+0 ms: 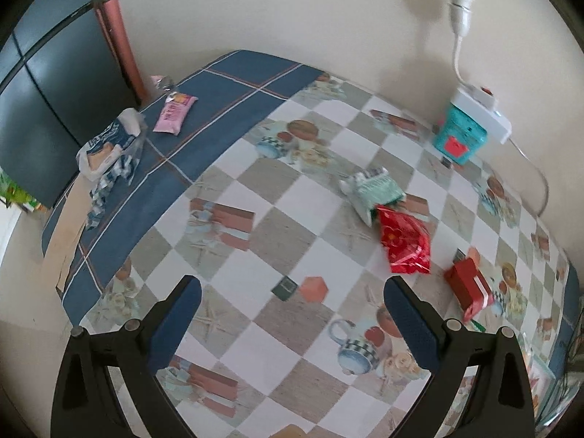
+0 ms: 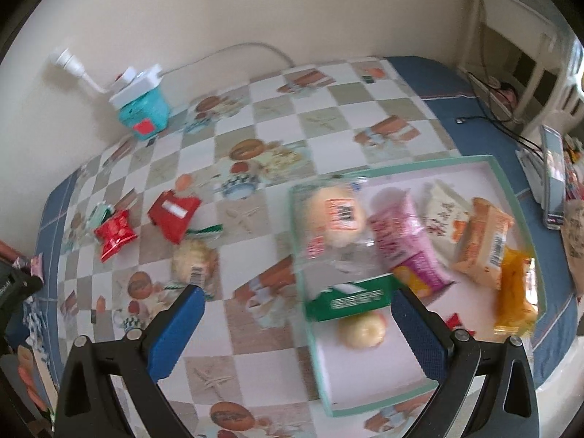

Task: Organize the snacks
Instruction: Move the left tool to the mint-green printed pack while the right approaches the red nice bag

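left gripper [image 1: 292, 292]: jaws wide, empty | right gripper [image 2: 297, 301]: jaws wide, empty

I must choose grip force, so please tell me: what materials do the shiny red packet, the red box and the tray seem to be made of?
Red packet: probably thin plastic or foil film, glossy; it shows bright glints and crinkles. Red box: likely printed cardboard with flat faces and sharp edges. Tray: stiff, with a straight, thin teal rim and a pale floor; plastic or coated card, I cannot tell which.

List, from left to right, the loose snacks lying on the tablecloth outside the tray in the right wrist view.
Shiny red packet → red box → pale round bun in clear wrap.
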Demonstrator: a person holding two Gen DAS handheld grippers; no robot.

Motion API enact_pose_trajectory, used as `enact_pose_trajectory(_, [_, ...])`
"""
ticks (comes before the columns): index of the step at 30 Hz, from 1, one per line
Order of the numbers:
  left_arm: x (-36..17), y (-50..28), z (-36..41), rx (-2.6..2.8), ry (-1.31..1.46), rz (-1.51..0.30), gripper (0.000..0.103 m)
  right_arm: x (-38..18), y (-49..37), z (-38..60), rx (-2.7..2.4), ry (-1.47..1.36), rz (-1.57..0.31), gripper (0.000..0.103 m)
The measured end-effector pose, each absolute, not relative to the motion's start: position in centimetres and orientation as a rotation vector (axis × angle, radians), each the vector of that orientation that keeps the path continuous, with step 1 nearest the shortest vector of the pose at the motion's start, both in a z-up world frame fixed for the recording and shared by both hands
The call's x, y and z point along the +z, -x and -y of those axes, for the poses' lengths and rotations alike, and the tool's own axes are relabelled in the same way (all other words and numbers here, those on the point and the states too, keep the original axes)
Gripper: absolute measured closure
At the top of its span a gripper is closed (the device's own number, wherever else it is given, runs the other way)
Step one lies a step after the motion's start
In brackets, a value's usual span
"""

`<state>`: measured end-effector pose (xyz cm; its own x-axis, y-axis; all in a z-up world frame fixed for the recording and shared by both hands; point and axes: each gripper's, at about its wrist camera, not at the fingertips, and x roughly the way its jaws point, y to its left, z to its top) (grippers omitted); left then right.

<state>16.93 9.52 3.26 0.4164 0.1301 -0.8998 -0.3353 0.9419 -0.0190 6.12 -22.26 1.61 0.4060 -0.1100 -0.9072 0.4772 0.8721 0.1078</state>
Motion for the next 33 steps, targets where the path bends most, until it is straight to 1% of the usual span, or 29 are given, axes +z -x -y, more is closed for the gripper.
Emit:
enact_pose_trajectory(8, [2.3,-17.4,-12.4,0.332,0.24,-1.121,0.003,0.3,-7.9,18.9,-0.333,-0.343,-1.127,0.0])
enact_pose_trajectory(15, [1.4,-17.7,-13.6,0.302,0.311,-1.141,0.003,-0.6,-8.5,18.3,-0.294,-0.367,-1.122,0.0])
enact_pose_trajectory(27, [0.0,-19.4,-11.4,0.195,0.309,-1.186,0.003,-1.0,-9.8,19.4,-0.289,-0.373,-1.092,0.0])
enact_pose_trajectory(30, [0.0,-20.3,-10.6,0.157,0.272,-1.174,0.003,-1.3,-10.6,19.1,-0.256,-0.383,-1.091,0.0])
enact_pose_trajectory(33, [-0.6,-21.2,-10.0,0.142,0.211,-1.165,0.003,-1.6,-11.9,18.5,-0.246,-0.328,-1.107,0.0])
